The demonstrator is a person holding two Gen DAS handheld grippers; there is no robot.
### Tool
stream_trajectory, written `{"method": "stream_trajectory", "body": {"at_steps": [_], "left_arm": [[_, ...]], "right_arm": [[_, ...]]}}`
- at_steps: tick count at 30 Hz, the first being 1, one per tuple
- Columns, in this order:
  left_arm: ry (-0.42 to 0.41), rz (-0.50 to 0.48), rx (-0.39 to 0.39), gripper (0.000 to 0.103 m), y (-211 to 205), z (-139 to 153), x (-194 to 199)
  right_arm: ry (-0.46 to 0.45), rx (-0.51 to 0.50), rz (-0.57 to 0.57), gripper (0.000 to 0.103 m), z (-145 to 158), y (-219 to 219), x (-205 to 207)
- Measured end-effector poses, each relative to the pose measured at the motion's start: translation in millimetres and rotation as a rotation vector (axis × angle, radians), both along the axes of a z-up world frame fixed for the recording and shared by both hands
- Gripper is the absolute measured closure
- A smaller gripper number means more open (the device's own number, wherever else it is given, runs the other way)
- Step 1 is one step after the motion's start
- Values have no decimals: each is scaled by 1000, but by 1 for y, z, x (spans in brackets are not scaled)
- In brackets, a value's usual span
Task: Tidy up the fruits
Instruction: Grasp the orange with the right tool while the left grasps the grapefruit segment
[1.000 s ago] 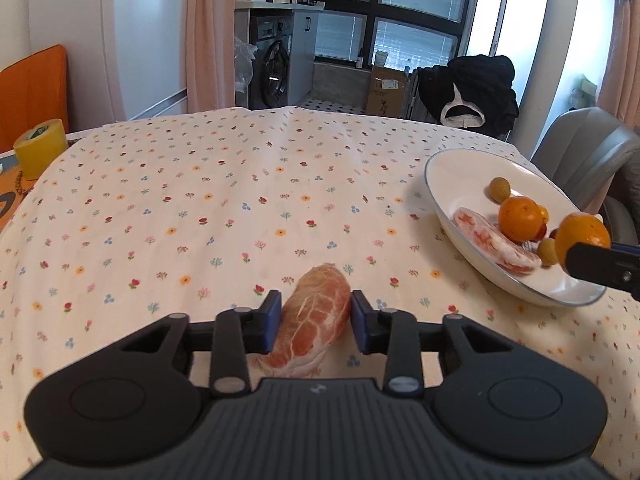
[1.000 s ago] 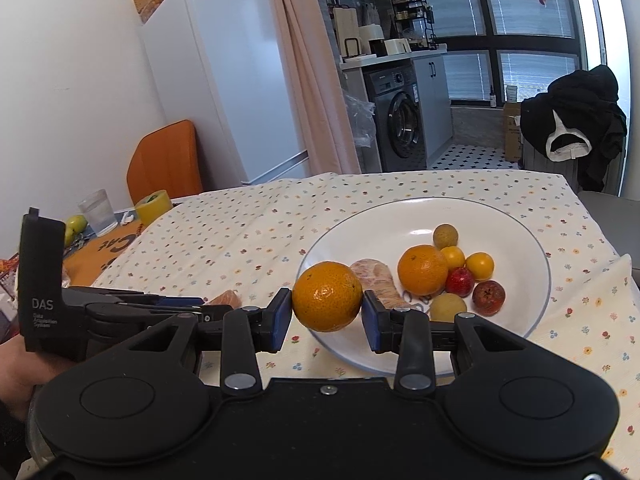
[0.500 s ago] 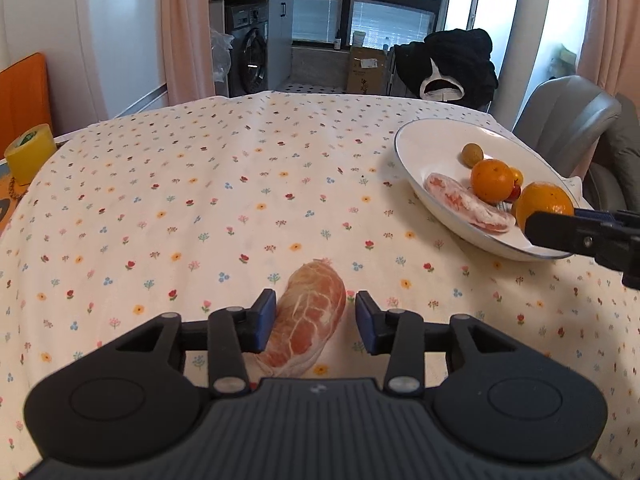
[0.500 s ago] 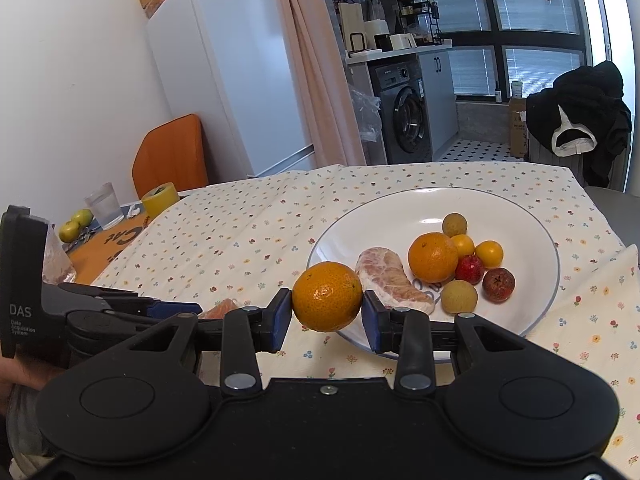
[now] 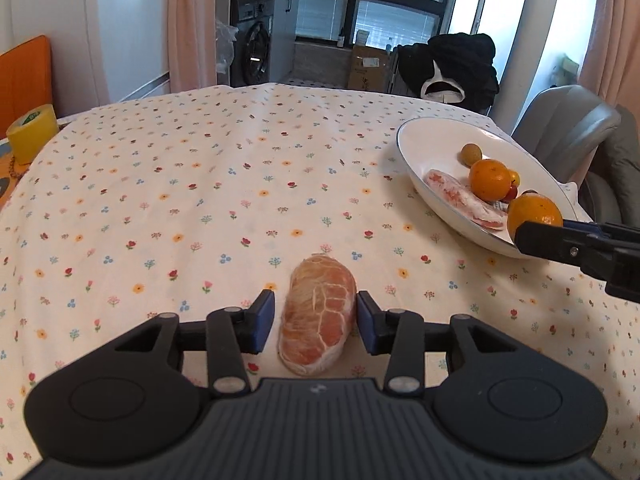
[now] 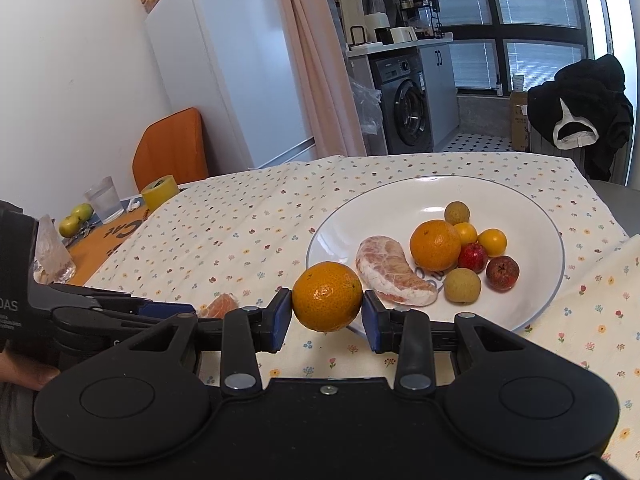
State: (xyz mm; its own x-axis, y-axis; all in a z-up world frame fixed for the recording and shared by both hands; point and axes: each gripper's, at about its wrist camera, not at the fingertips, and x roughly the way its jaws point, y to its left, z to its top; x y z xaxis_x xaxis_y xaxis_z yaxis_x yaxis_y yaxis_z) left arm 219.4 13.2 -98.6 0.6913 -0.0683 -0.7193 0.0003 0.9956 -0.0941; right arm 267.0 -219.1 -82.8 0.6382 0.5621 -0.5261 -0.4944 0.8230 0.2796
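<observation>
Moved back from the plate [image 6: 554, 276] a bit, with the orange [image 6: 327, 297] still pinched in the right gripper [image 6: 327, 316] by the near rim. Needs lifting over the rim, then letting go. Left gripper [image 5: 316, 326] spread around the peeled pomelo piece [image 5: 318, 320], pink and veiny, near the table's front edge.

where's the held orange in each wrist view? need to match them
Left wrist: orange at right edge, in the right gripper, by the plate's near rim.
Right wrist: orange at centre, between the fingers.
Shared landmark: white plate.
</observation>
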Motion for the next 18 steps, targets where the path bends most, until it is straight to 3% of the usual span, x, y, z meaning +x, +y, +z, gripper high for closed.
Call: {"method": "stream_trajectory", "body": {"at_steps": [4, 12, 18], "left_arm": [[-17, -2, 26, 62, -5, -2, 4], [-31, 6, 19, 78, -7, 3, 4], [-33, 5, 5, 80, -9, 7, 2]], "right_arm": [[1, 0, -6, 67, 0, -2, 0], [1, -5, -9, 67, 0, -8, -7], [-6, -1, -14, 67, 3, -12, -9]]}}
